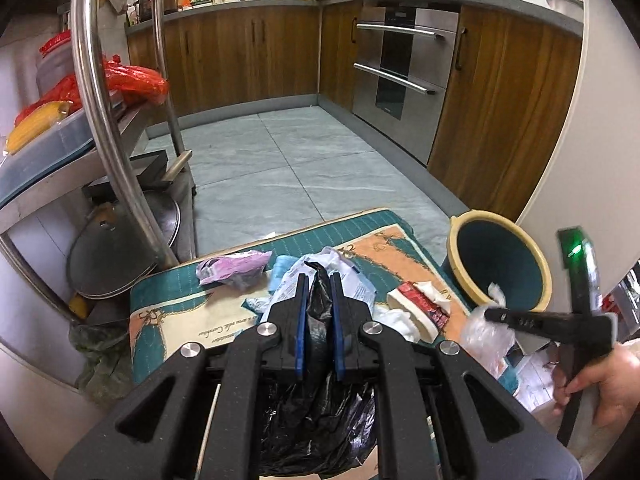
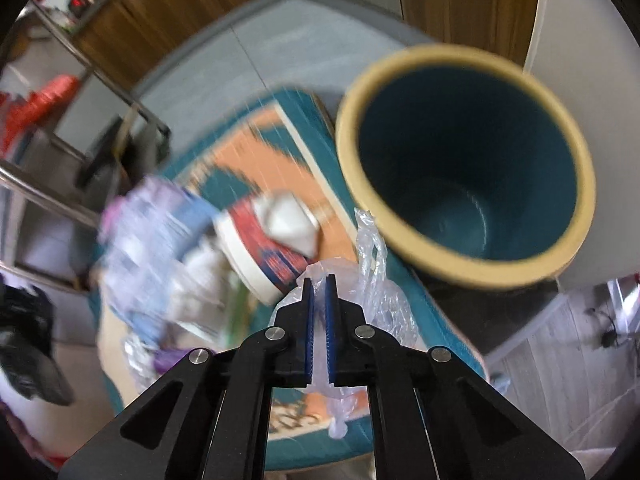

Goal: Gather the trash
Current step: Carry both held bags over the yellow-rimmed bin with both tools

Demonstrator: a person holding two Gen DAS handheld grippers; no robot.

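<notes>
Pinching a black plastic bag (image 1: 318,320) between its blue pads, our left gripper (image 1: 319,280) has its jaws drawn almost together, and the bag's crumpled bulk hangs below the fingers toward the bottom of the left wrist view. We angle this gripper downward over a teal and orange mat (image 1: 176,312) strewn with trash: a purple wrapper (image 1: 234,266) lies to the left, white and blue crumpled packaging (image 1: 352,276) sits just beyond the fingertips, and a red and white carton (image 1: 420,308) lies to the right with white tissue around it.

Our right gripper (image 2: 319,280) tilts steeply down, its jaws narrowed onto a clear plastic bag (image 2: 380,300) that bunches up past the pads and trails below them. In the left wrist view we see our right hand (image 1: 604,384) wrapped around that tool's handle at the right edge, with the tool's black fingers reaching left across the mat's right end, the clear plastic at their tips.

Just beyond the right gripper stands a round bin (image 2: 576,216) with a cream rim and dark teal inside, at the mat's far right corner. Something white shows at its near rim in the left view. The right wrist view is blurred over the trash pile, so we cannot make out those items in detail there. A steel rack (image 1: 104,120) stands to the left on the tiled kitchen floor (image 1: 300,152).
</notes>
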